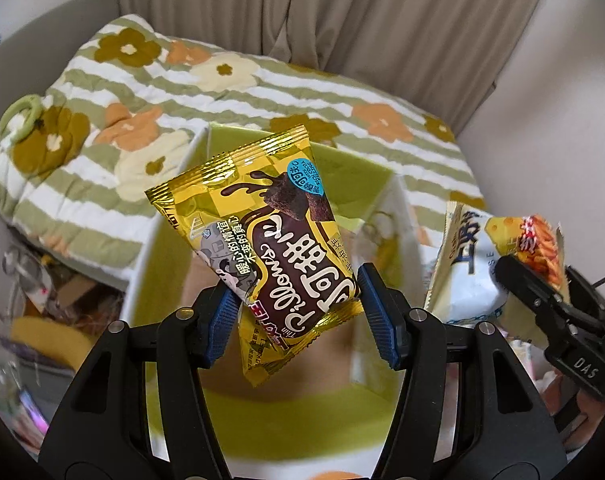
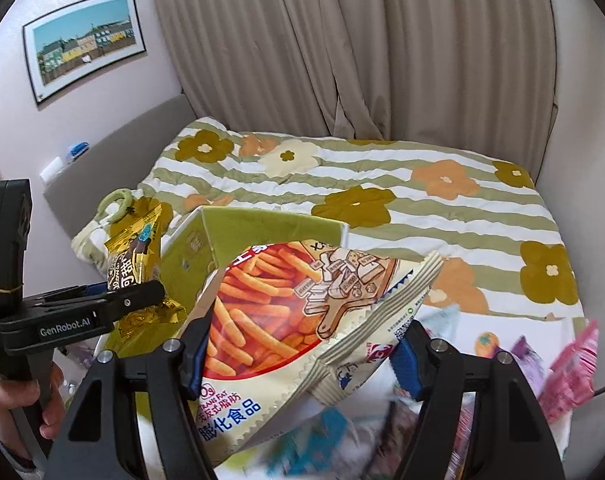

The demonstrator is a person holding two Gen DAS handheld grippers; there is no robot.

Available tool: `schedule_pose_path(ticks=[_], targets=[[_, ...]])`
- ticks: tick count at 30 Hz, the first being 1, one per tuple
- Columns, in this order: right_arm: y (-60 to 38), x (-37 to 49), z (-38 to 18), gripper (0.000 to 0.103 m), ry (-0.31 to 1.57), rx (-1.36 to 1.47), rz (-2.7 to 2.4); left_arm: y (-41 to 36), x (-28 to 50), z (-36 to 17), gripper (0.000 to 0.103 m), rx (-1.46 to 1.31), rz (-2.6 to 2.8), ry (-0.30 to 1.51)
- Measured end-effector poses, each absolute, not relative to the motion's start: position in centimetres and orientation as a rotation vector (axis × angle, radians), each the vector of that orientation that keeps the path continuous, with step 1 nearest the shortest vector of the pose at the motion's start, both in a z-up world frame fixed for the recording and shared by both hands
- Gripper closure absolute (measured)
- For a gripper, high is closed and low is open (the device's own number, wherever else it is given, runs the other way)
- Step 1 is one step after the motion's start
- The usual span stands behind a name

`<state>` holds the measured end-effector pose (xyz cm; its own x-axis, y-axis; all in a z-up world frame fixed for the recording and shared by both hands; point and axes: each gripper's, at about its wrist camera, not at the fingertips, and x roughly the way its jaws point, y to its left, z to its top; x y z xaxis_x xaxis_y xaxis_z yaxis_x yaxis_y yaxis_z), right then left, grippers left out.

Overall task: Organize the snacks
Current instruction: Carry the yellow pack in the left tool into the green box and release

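My left gripper (image 1: 298, 320) is shut on a gold and brown chocolate snack bag (image 1: 258, 224), held in the air over an open green-lined box (image 1: 170, 248). In the right wrist view the same gold bag (image 2: 136, 256) shows at the left, clamped in the left gripper (image 2: 142, 292). My right gripper (image 2: 302, 352) is shut on a cream bag of orange cheese sticks (image 2: 286, 320), held just before the box (image 2: 270, 228). From the left wrist view that cheese stick bag (image 1: 474, 264) hangs at the right in the right gripper (image 1: 518, 276).
The box stands against a bed with a green striped flower quilt (image 2: 382, 184). Beige curtains (image 2: 342, 40) hang behind it. More snack packets (image 2: 574, 364), blurred, lie at lower right. A hand (image 2: 6, 404) holds the left gripper's handle. A framed picture (image 2: 86, 40) hangs on the wall.
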<state>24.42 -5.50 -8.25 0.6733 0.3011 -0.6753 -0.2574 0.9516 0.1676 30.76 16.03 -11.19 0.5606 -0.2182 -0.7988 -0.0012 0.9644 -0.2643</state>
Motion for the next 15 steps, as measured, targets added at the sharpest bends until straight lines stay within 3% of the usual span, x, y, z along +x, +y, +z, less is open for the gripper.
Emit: schedule_pose_path(ticks=[9, 11, 13, 15], targets=[[-2.3, 29.8, -11.0, 0.036, 0.860, 0.104, 0.220, 17.8, 39.6, -17.6, 0.048, -0.164, -0.210, 1.124], [-2.1, 30.7, -11.5, 0.036, 0.877, 0.116, 0.205, 17.7, 40.1, -18.3, 0.043, -0.147, -0.210, 1.138], [-2.0, 31.3, -12.0, 0.036, 0.897, 0.120, 0.188, 17.8, 40.8, -19.0, 0.015, -0.136, -0.196, 1.147], [-1.7, 31.9, -12.2, 0.036, 0.909, 0.124, 0.183, 18.4, 41.3, -19.3, 0.004, -0.145, -0.189, 1.139]])
